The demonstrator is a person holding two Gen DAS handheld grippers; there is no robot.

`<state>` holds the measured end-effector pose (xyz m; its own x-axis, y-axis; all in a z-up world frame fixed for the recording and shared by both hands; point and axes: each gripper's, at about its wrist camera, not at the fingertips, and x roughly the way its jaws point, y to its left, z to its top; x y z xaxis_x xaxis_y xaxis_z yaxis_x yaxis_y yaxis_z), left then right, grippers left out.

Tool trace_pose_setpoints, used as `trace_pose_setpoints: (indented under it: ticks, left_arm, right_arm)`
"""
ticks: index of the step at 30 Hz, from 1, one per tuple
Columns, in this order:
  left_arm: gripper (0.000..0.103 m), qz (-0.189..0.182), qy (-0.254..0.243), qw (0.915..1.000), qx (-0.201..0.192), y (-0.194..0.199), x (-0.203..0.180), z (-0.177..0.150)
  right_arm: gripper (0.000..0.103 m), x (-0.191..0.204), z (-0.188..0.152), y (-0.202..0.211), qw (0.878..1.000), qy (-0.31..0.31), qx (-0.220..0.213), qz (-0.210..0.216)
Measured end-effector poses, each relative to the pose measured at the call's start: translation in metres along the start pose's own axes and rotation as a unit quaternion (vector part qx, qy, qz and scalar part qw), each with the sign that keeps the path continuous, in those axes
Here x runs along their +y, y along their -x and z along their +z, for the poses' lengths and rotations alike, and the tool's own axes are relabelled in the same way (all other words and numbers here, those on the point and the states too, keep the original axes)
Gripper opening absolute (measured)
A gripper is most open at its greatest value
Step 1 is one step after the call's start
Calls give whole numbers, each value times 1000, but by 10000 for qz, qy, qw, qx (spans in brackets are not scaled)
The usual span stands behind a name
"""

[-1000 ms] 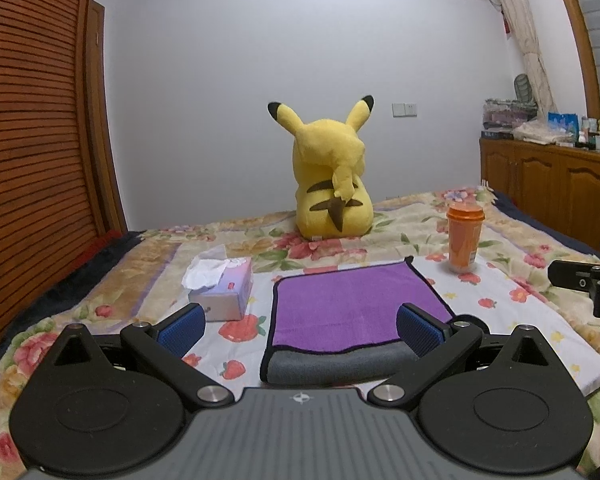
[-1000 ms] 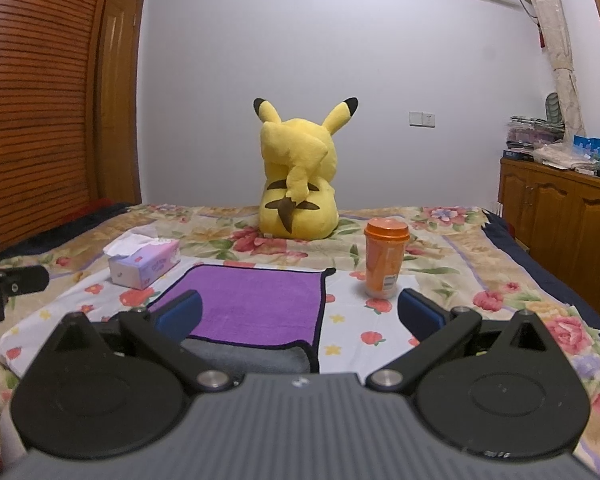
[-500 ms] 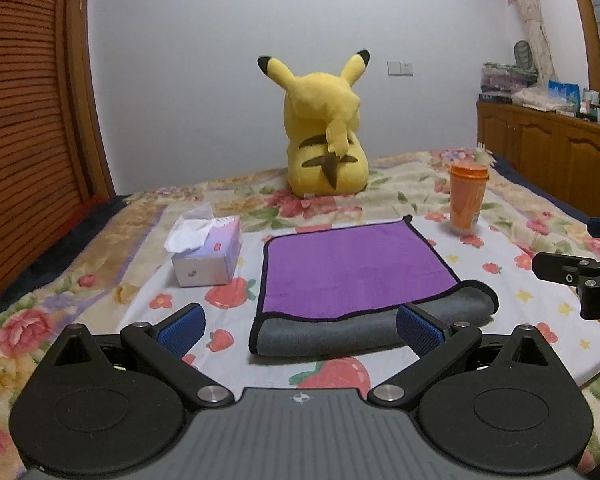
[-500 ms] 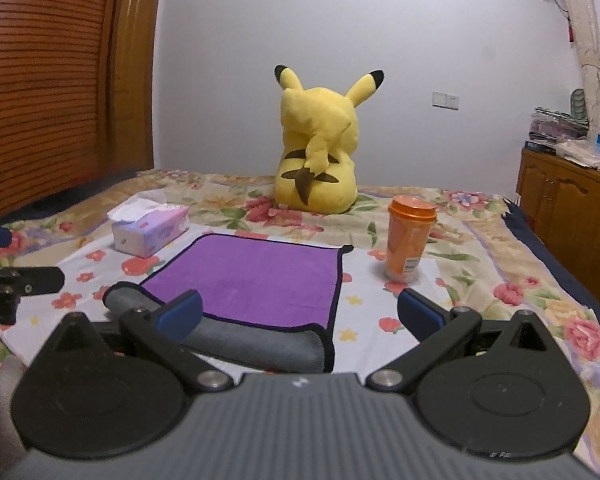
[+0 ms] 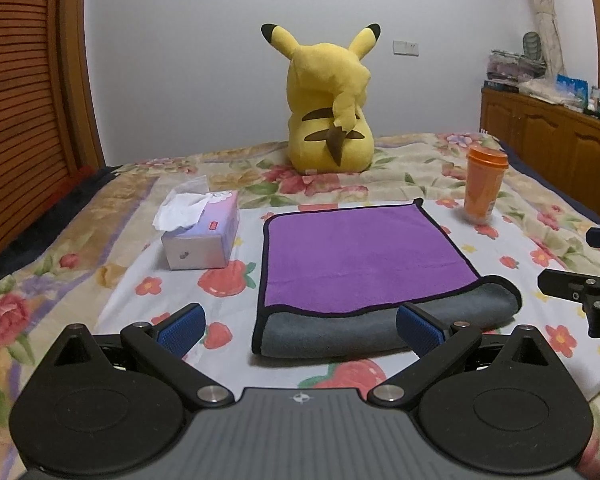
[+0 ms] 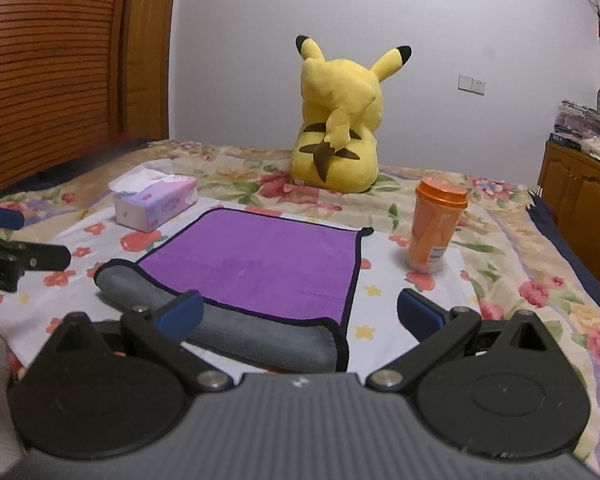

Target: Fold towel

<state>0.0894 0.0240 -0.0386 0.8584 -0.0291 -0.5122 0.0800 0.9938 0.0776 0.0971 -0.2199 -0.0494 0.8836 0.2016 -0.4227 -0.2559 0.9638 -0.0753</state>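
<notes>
A flowery bedspread (image 5: 420, 160) is seen. A yellow plush toy (image 5: 330, 108) sits far back. The purple towel (image 5: 360, 256), folded over its grey side, lies between a tissue box (image 5: 202, 236) and an orange cup (image 5: 485, 184); their labels cannot be read. The left gripper (image 5: 300, 326) and right gripper (image 6: 300, 312) are held wide open, empty, just short of the towel.

I saw the towel (image 5: 364, 256) lying flat on the floral bedspread (image 5: 100, 216), folded over once: purple face up with dark piping round its edges, and the grey underside showing as a rounded roll along the near fold.
</notes>
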Motion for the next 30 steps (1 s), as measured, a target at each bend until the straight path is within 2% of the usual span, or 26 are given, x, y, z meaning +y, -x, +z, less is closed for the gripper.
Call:
trace_pose_setpoints:
  ticks: [8,11,21,30]
  left_arm:
    - [103,-48,-140,9999,56,-21,6,5]
    - [103,-29,-200,9998,50,-29,8,8]
    - [101,13,-59,9995,297,-57,26,10]
    - [89,-128,-66,9984,542,-81,33,11]
  right_arm:
    - [102,-5,0,-20,9997,-18,210,88]
    - [88,-6,0,-27,9994,-13,307,143]
    - [88,-10,-1,-49,9984,-12,558,124]
    - [88,-12,-4,-65,9968,19,781,169]
